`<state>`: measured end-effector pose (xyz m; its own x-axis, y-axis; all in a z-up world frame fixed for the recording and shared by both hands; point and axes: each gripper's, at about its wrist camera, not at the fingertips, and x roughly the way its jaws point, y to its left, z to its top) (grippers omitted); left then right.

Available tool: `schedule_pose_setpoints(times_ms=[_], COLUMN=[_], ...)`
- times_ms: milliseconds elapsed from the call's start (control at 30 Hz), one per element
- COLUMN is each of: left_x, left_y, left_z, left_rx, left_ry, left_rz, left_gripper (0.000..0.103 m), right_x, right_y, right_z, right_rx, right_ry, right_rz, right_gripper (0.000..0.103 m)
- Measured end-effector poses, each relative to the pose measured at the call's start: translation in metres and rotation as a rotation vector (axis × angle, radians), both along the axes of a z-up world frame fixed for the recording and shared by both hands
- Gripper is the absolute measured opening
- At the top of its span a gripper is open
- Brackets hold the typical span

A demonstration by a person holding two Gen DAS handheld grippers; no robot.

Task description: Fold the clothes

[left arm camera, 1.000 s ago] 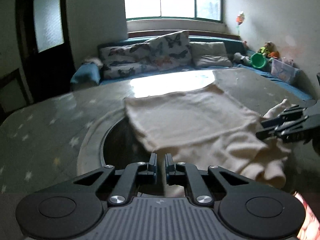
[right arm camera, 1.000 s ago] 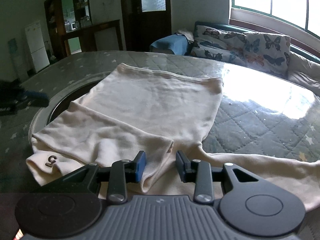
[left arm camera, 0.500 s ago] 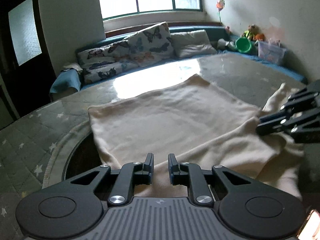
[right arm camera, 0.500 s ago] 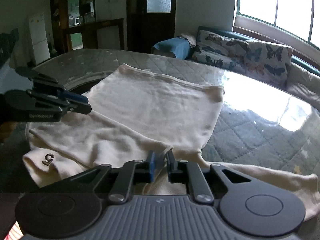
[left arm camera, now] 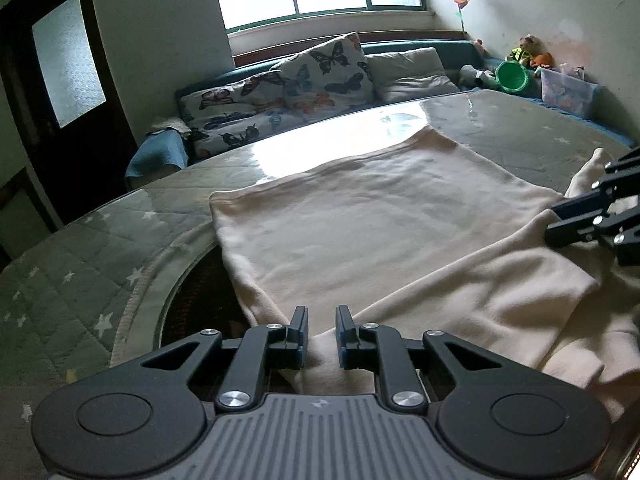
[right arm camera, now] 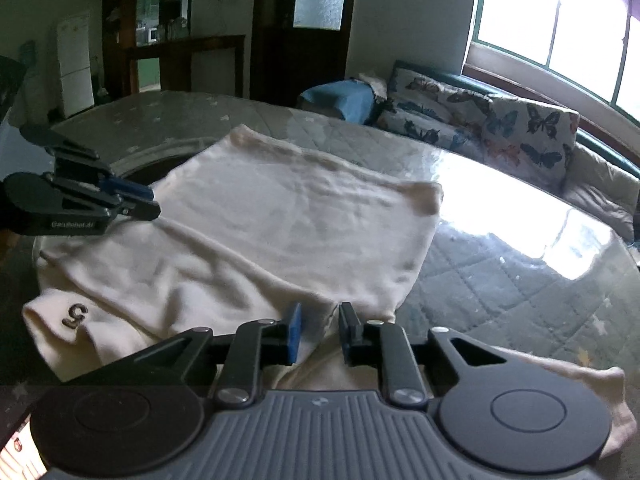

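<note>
A cream sweater [left arm camera: 376, 216] lies spread on the round table, one sleeve folded across its near part; a small "5" mark [right arm camera: 75, 314] shows on a cuff. My left gripper [left arm camera: 322, 332] sits at the sweater's near left edge, jaws nearly together with a fold of cloth pinched between them; the same gripper [right arm camera: 154, 204] shows at the left of the right wrist view. My right gripper [right arm camera: 320, 330] is shut on a raised ridge of cloth at the near right, and appears in the left wrist view too [left arm camera: 554, 226]. The other sleeve [right arm camera: 560, 372] trails off to the right.
The table [left arm camera: 80, 264] has a grey quilted cover with stars, a glossy top and a dark round opening [left arm camera: 196, 300] by the sweater's left edge. A sofa with butterfly cushions [left arm camera: 320, 72] runs behind, with a green tub [left arm camera: 512, 76] and toys in the corner.
My left gripper moved forward and down onto the sweater's near edge, with cloth now between its fingers. The right jaws narrowed from a wide gap onto the cloth fold.
</note>
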<state>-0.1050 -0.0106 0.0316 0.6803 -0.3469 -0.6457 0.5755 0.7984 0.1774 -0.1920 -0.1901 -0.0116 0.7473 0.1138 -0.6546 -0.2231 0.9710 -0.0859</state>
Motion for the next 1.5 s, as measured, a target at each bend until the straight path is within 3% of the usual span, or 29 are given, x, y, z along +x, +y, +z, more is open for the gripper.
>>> schedule_pose_setpoints(times_ms=[100, 267, 633, 733, 900, 1133, 1333, 1500], left_x=[-0.001, 0.0, 0.0, 0.0, 0.001, -0.006, -0.018, -0.031], left_y=[-0.001, -0.003, -0.004, -0.003, -0.002, -0.005, -0.018, -0.035], left_z=[0.001, 0.0, -0.001, 0.0, 0.002, 0.012, 0.024, 0.032], left_rx=[0.004, 0.008, 0.012, 0.008, -0.006, -0.018, -0.033, -0.055], left_ry=[-0.005, -0.004, -0.005, 0.001, 0.009, -0.006, -0.026, -0.029], left_rz=[-0.005, 0.004, 0.01, 0.016, 0.026, 0.021, -0.027, -0.088], left_gripper=[0.017, 0.017, 0.018, 0.019, 0.019, 0.024, 0.026, 0.029], right_x=[-0.006, -0.011, -0.034, -0.04, -0.051, -0.067, -0.075, -0.073], right_y=[0.001, 0.008, -0.002, -0.009, -0.036, -0.095, -0.147, -0.168], right_z=[0.008, 0.004, 0.0, 0.004, 0.016, 0.01, -0.005, -0.012], right_rx=[0.021, 0.048, -0.029, 0.0, 0.061, 0.077, 0.108, 0.114], right_ry=[-0.028, 0.007, 0.004, -0.006, -0.037, -0.039, -0.025, -0.037], right_rz=[0.021, 0.098, 0.098, 0.082, -0.013, -0.249, -0.445, -0.52], right_gripper=[0.018, 0.018, 0.024, 0.026, 0.034, 0.036, 0.038, 0.043])
